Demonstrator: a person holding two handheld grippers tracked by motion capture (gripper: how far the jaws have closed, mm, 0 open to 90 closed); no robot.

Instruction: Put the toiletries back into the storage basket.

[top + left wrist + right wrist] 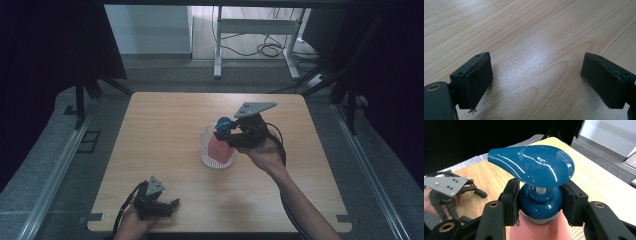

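The wooden desk (pixel 165 130) carries little: a clear ribbed container (pixel 206 155) sits near its middle, and a pink pump bottle (pixel 218 147) stands inside it, tilted. The right gripper (pixel 540 202) is clamped on the bottle's blue collar just under the blue pump head (pixel 534 166), a hold that probably serves to lift the bottle without squeezing its soft body. The container's wall is what the bottle must clear. The left gripper (pixel 536 80) rests at the near edge, jaws spread wide and empty, well apart.
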